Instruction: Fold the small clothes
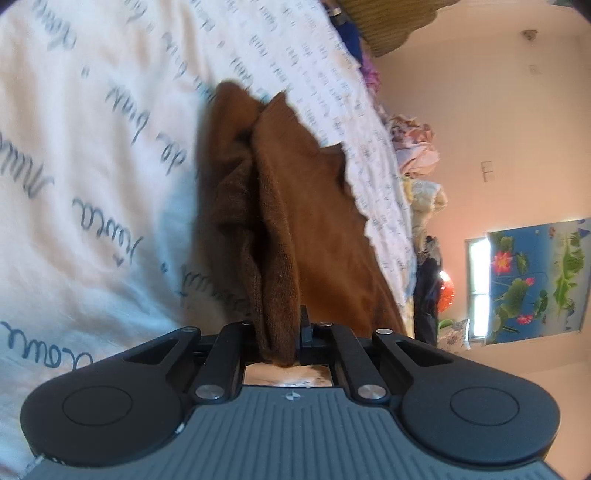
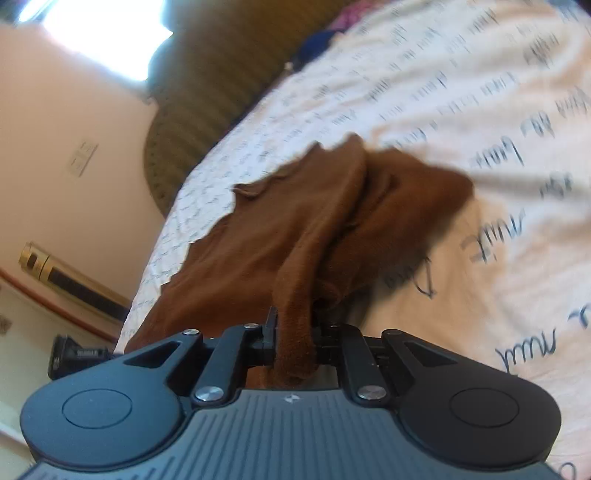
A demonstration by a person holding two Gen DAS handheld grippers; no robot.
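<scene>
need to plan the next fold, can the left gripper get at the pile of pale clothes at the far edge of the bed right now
Probably not: the left gripper is shut on the brown garment, so it would need to let go first.

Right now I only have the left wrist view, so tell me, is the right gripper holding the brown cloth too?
Observer: Yes. The right gripper is shut on the brown cloth, with a bunched edge running down between its fingers.
Operator: What lies past the bed edge on that side?
Observer: A gold and black cylindrical object lies low by the wall.
Operator: Anything at the head of the bed?
Observer: A ribbed olive headboard stands under a bright window.
Operator: And the cloth's far end?
Observer: It rests on the white script-printed sheet; the frilled edge faces the wall.
</scene>
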